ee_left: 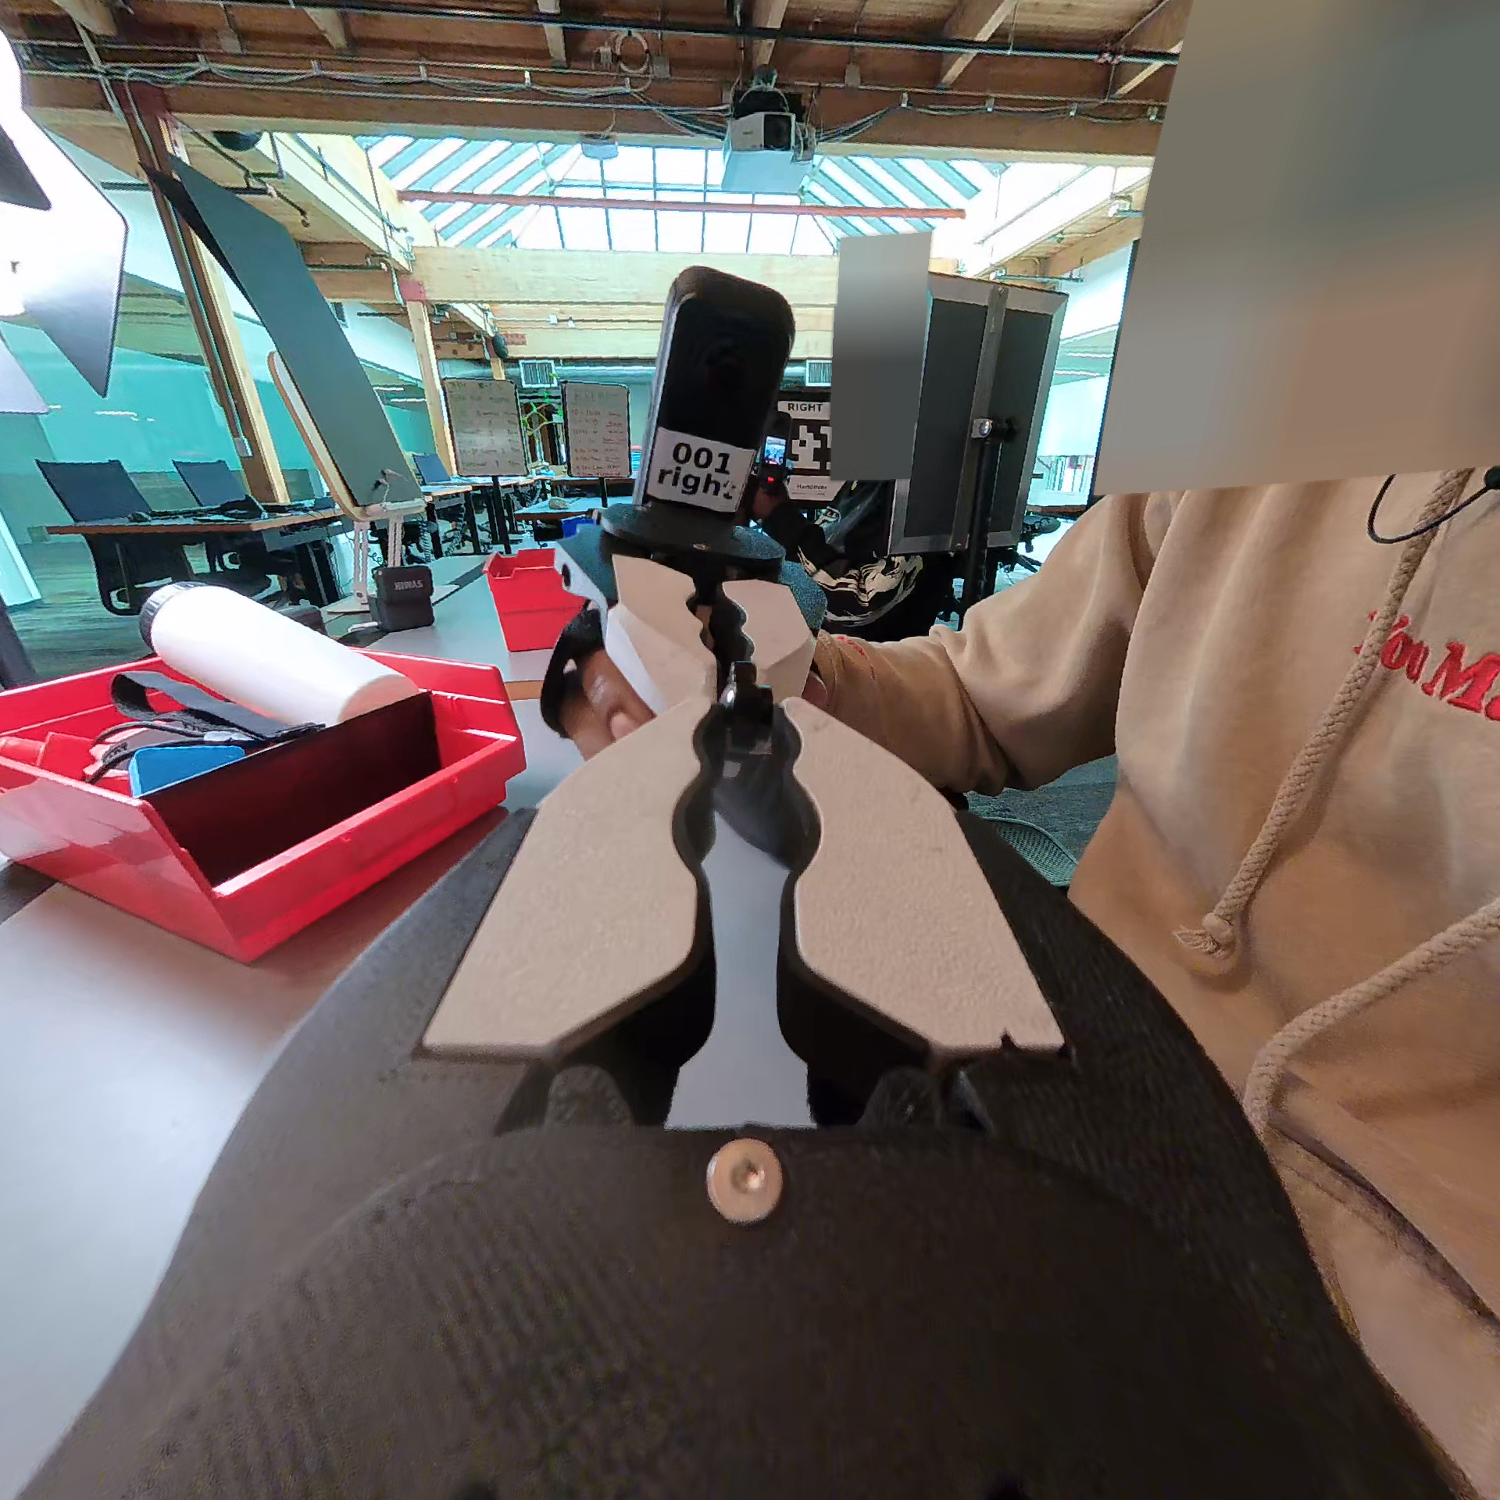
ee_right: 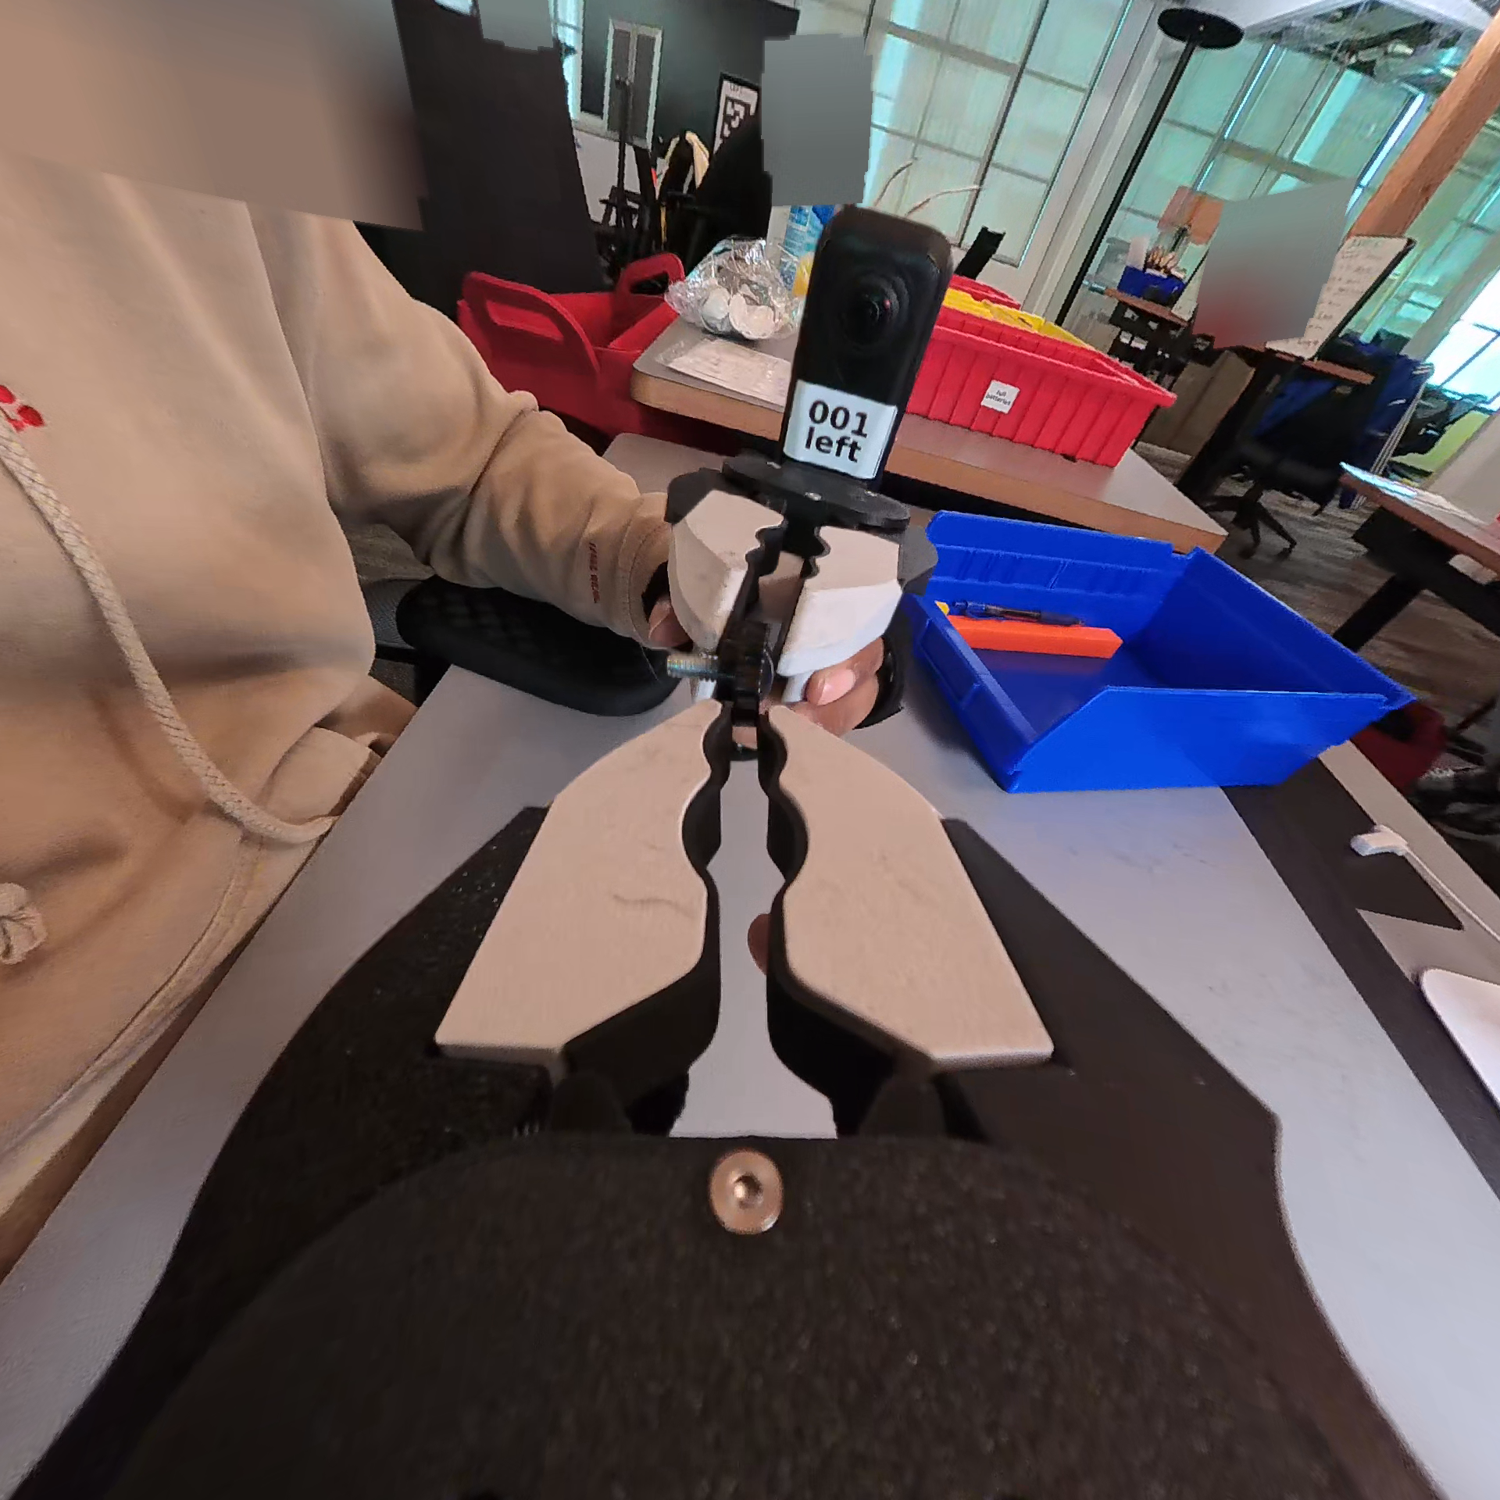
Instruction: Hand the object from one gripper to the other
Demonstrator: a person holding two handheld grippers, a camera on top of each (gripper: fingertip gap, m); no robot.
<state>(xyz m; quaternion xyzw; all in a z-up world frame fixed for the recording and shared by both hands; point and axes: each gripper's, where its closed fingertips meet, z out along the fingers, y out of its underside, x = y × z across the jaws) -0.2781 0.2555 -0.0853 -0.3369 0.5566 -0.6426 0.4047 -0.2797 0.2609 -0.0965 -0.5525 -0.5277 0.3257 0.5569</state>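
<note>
A small black knob with a silver threaded screw (ee_right: 687, 665) is held in mid-air between my two grippers, which face each other tip to tip. In the left wrist view, my left gripper (ee_left: 743, 718) has its white fingers closed on the knob's black body (ee_left: 751, 791). The right gripper (ee_left: 730, 678) meets it from the far side. In the right wrist view, my right gripper (ee_right: 744, 718) has its fingers nearly together on the knob's near end (ee_right: 737, 674). The left gripper (ee_right: 751, 690) grips it from beyond. A hand holds each gripper.
A red bin (ee_left: 325, 860) holding a white bottle (ee_left: 268, 649) and straps sits left of the grippers. A blue bin (ee_right: 1177, 730) with an orange piece (ee_right: 1031, 640) stands on the grey table (ee_right: 1096, 933). The person's beige hoodie (ee_left: 1217, 730) is close by. Only a small space, under 4 cm, lies between the two pairs of fingers.
</note>
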